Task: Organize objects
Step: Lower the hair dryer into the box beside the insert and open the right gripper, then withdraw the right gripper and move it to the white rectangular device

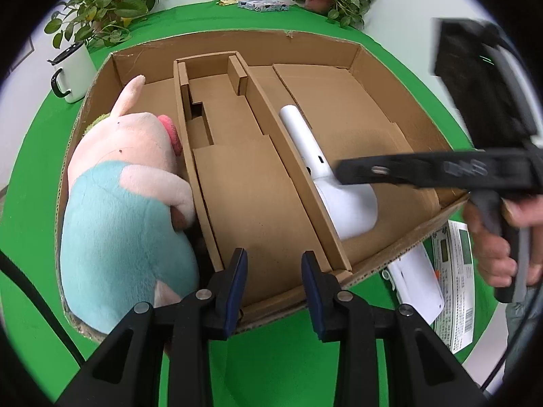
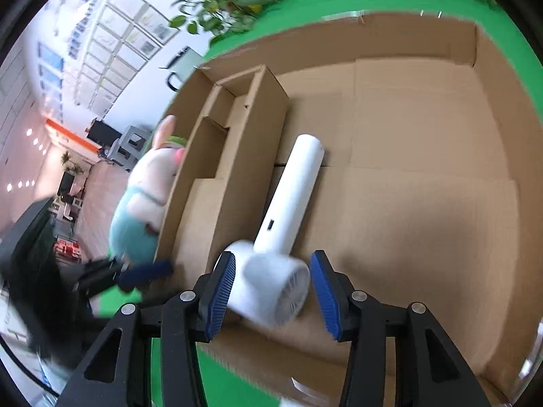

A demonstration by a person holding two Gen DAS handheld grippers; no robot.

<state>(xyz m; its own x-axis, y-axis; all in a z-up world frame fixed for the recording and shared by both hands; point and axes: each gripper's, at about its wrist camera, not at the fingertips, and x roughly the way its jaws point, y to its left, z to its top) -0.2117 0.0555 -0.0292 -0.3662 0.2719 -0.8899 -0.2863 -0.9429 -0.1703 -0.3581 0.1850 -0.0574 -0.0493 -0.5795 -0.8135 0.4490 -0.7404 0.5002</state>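
An open cardboard box (image 1: 220, 39) holds a folded cardboard divider (image 1: 244, 186) down its middle. A pink and teal plush toy (image 1: 125, 203) fills the left compartment. A white handheld fan (image 1: 346, 203) lies in the right compartment, handle pointing away. My left gripper (image 1: 275, 271) hovers open over the box's near edge with nothing between its fingers. In the right wrist view my right gripper (image 2: 271, 291) straddles the fan's round head (image 2: 278, 285); its jaws stand open, with a gap at the right pad (image 2: 324, 291). From the left wrist view it (image 1: 342, 171) reaches in sideways.
A white mug (image 1: 73, 74) and potted plants (image 1: 105, 3) stand behind the box on the green cloth (image 1: 288, 356). A white flat device (image 1: 417, 285) and a printed leaflet (image 1: 454, 281) lie right of the box. A person's hand (image 1: 492, 237) holds the right gripper.
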